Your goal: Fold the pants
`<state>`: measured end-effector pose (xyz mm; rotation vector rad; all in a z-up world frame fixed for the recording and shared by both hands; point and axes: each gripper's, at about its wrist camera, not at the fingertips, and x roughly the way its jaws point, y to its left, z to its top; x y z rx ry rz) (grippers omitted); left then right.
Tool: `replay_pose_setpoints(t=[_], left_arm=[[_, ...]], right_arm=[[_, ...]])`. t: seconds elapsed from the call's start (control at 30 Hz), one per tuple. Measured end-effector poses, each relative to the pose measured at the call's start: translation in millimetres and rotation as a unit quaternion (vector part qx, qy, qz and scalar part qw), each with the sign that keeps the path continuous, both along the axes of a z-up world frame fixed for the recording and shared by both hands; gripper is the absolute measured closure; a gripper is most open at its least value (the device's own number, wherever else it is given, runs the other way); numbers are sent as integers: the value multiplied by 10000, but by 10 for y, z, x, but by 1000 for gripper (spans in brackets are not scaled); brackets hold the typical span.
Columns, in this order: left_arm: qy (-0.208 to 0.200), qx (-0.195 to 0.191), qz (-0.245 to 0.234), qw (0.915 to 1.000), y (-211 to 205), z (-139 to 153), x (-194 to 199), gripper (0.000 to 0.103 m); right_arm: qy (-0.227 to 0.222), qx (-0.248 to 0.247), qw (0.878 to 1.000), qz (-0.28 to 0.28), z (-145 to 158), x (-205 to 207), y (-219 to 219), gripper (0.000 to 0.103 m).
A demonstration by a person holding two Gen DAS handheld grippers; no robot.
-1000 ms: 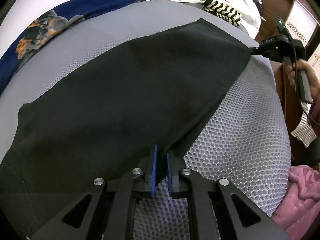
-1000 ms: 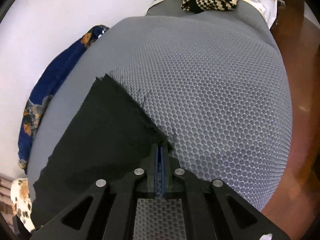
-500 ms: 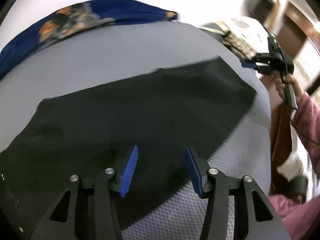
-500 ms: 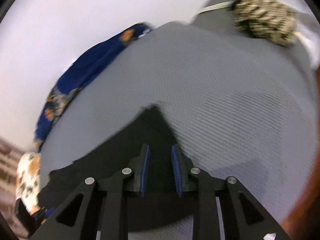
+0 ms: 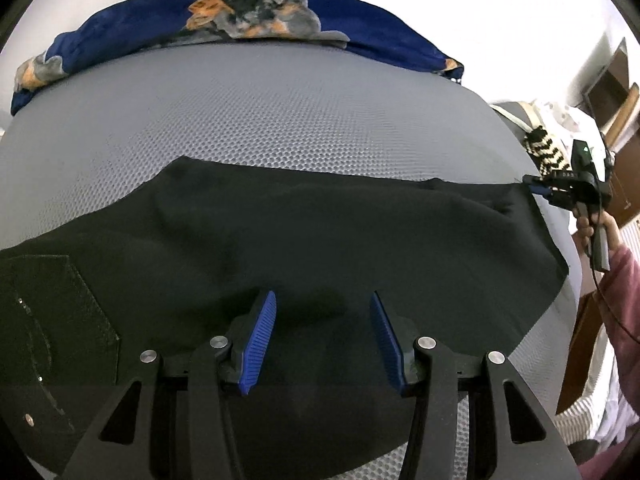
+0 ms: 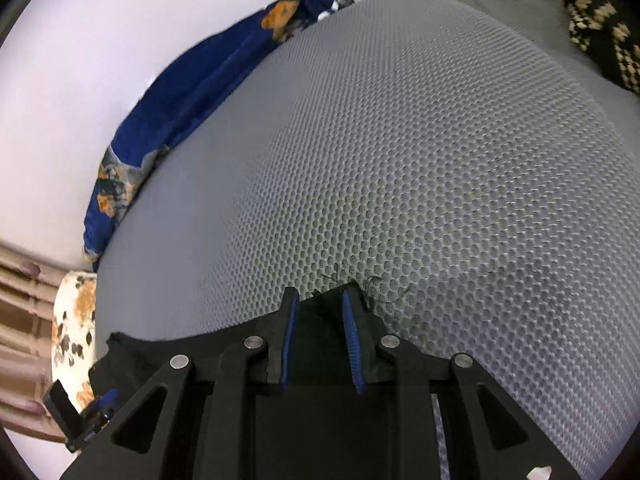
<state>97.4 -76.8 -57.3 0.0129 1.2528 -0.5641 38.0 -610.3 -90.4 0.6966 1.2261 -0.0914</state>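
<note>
Lying flat, pants [image 5: 320, 240] under both spread-fingered grippers [image 5: 322, 340] [image 6: 320, 340]; bare mattress [image 6: 440, 160] beyond hem.

Both wrist cams sit low and close, facing forward over the flat black fabric pants [image 5: 320, 240] on the grey honeycomb-mesh mattress [image 6: 440, 180]; both views share these.

The right gripper [image 6: 319, 342] has its two blue-padded fingers apart, with a frayed corner of the black pants [image 6: 332, 300] lying between them. Loose threads stick out just ahead of the tips. Ahead spreads the grey mesh mattress [image 6: 420, 160]. A blue floral cloth [image 6: 192, 92] lies along its far-left edge, a striped knit [image 6: 600, 32] far right.
</note>
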Motion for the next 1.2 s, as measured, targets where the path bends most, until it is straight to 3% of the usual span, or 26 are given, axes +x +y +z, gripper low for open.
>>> replay_pose_setpoints(t=[0.1,0.17,0.2,0.37,0.43,0.53,0.63,0.77,0.9,1.07,1.2], left_arm=[[4,92,-16,10000,-32,-28,18,53],[5,136,-3,9999,-48,-38,12,53],[9,146,17,9999,-53,-41,11,53],[-90,93,102,9999,-65,-17,18,53],[-176,29,109,9998,-64,1,18,53],[-165,20,76,9998,-78,-23,20,53],[-216,253,-8,9994,-88,-97,-6,53],[-209,409,-20,9989,-38,-243,7,53],[-179,315,20,9993,-19,-200,35,53],[-259,141,-102,9995,43,-70,-58,53],[-153,242,-512,9983,40,-96,-223,53]], right_arm=[[-54,66,9999,104,-30,30,29,81],[-100,126,9997,190,-19,46,72,98],[-149,64,9996,241,8,38,109,98],[-527,-969,9938,-117,359,-89,263,100],[-621,-1099,9916,-294,418,-131,259,101],[-449,-1262,9901,-409,289,-122,276,101],[-213,-1302,9900,-497,76,-81,262,101],[-118,-1415,9883,-559,16,-52,235,100],[-94,-1258,9901,-617,175,-133,201,83],[-391,-1388,9881,-539,646,-521,346,82],[-226,-1551,9869,-373,765,-927,567,82]])
